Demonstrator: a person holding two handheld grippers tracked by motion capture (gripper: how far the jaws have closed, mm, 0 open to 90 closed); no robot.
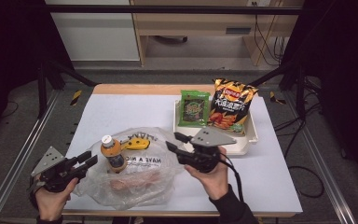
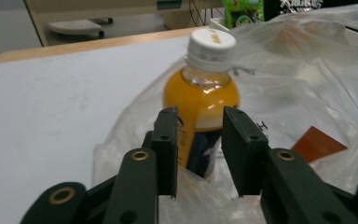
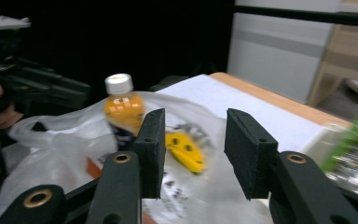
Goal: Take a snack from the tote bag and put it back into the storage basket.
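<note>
In the plastic bag [image 1: 140, 184], a juice bottle [image 1: 112, 153] (upright, capped).

The bag [image 1: 135, 175] was thin, glossy, crinkled clear plastic; the bottle [image 2: 200, 100] smooth plastic; the table [image 1: 121, 112] matt white with wooden edging.

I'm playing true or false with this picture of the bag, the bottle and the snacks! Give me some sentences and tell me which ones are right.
1. The orange drink bottle stands upright in the clear plastic bag. True.
2. The bottle's cap is red. False: it is white.
3. Two snack packets lie in the white tray. True: a green packet and an orange chip bag.
4. The right gripper is holding the chip bag. False: nothing is between its jaws, and it hovers over the plastic bag.
5. The left gripper points away from the bottle. False: it points towards it.
</note>
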